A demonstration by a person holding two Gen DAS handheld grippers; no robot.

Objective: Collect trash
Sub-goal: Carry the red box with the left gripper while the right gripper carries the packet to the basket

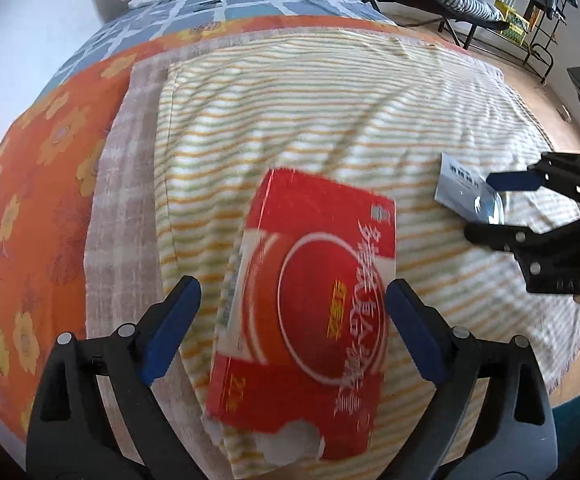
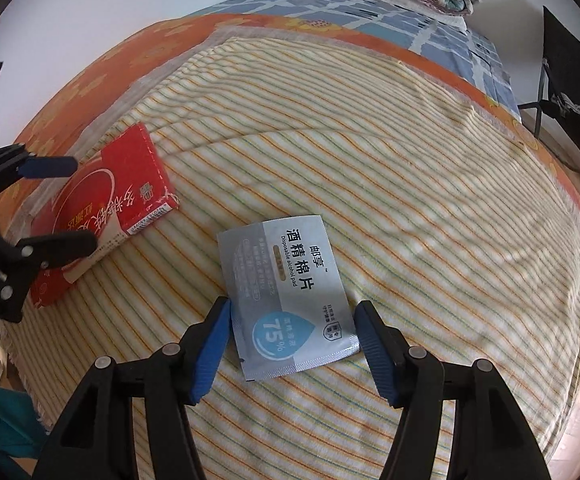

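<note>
Left wrist view: the left gripper (image 1: 292, 308) stands spread wide over the striped blanket (image 1: 330, 112); the red box (image 1: 310, 312) lies flat between its blue-padded fingers (image 1: 173, 328), a gap showing on each side, the torn end nearest the camera; nothing is gripped; off to the right the right gripper (image 1: 486, 208) straddles the grey wipe packet (image 1: 464, 194).

Right wrist view: the right gripper (image 2: 293, 344) is open about as wide as the wipe packet (image 2: 290, 296); the packet's near end lies on the blanket between the fingers (image 2: 209, 352), its edges just beside or touching the pads; whether they press it I cannot tell; the red box (image 2: 105, 208) lies well left, the left gripper (image 2: 77, 204) open around it.
</note>
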